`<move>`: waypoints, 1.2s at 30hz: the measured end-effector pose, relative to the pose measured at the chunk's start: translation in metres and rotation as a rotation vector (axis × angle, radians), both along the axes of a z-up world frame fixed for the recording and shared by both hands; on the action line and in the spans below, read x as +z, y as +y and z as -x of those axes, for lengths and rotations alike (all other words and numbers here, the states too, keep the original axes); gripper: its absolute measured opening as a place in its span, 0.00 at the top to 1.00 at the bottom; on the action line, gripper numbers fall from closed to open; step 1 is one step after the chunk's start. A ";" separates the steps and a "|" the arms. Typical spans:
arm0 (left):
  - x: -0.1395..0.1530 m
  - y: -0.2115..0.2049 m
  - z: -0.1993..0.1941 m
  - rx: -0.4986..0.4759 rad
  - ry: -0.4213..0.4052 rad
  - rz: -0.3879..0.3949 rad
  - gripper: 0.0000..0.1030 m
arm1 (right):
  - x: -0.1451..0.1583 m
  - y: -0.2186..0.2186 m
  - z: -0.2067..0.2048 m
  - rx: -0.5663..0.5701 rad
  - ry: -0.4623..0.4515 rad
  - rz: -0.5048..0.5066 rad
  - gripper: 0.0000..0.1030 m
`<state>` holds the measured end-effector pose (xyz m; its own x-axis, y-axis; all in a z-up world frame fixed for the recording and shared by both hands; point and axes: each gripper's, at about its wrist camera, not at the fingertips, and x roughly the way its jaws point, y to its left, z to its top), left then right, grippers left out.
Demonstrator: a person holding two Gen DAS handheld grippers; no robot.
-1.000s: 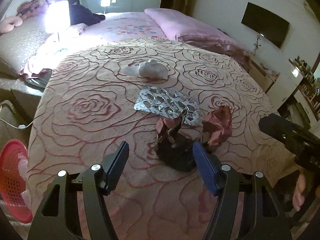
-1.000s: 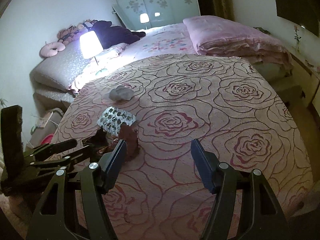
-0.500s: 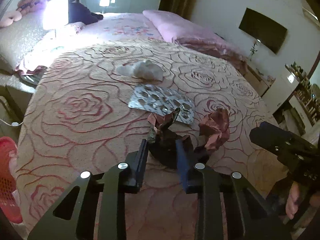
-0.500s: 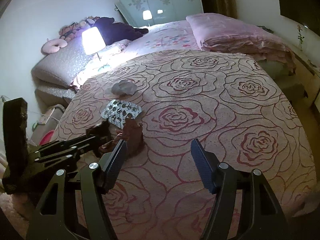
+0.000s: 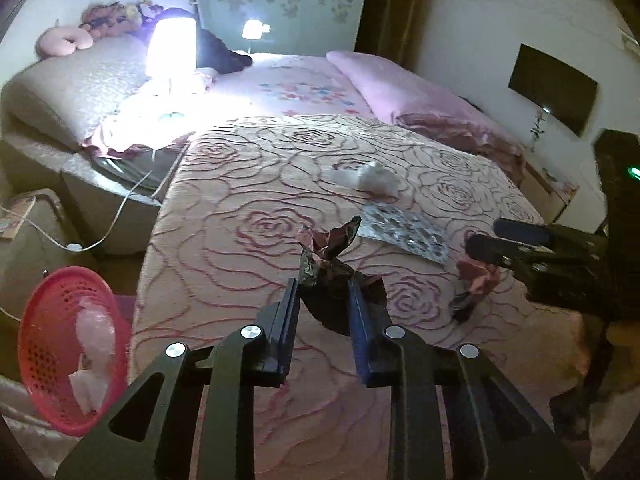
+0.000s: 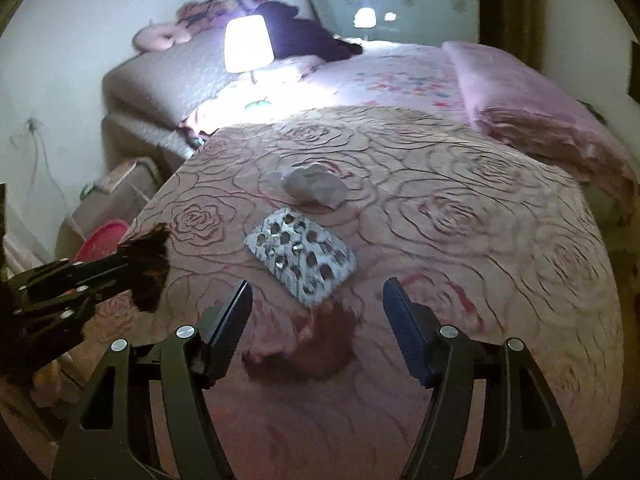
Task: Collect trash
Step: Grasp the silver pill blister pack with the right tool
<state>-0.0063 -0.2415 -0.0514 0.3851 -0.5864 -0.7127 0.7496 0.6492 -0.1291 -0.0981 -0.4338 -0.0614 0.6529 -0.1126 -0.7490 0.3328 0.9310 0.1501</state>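
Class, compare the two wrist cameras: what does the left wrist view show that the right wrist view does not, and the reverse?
Only the left wrist view shows the wall-mounted TV and the white trash inside the red basket.

Only the right wrist view shows the right gripper open over the blurred pink wrapper.

Both show the left gripper shut on a dark wrapper, the blister pack, the crumpled tissue and the lit lamp.

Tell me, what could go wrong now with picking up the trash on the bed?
The left gripper pinches only the lower part of the dark crumpled foil wrapper, so it might slip out before reaching the red mesh basket beside the bed. The open right gripper hovers over the reddish crumpled wrapper, whose edge lies against the silver blister pack, so closing could catch or nudge the pack too.
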 end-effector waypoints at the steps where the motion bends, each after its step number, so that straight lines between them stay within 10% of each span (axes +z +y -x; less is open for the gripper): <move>1: 0.001 0.002 -0.001 0.005 -0.006 -0.001 0.78 | -0.001 -0.001 -0.006 0.006 0.014 0.004 0.36; 12: 0.001 0.018 -0.012 0.051 -0.021 -0.006 0.78 | -0.024 -0.002 -0.067 0.212 0.153 -0.037 0.31; 36: 0.001 0.054 -0.017 0.114 -0.010 0.003 0.78 | -0.032 0.005 -0.081 0.266 0.235 0.065 0.38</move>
<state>0.0103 -0.1876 -0.0503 0.4562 -0.5403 -0.7071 0.6721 0.7300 -0.1241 -0.0172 -0.4290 -0.0934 0.4763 -0.0138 -0.8792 0.0957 0.9948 0.0362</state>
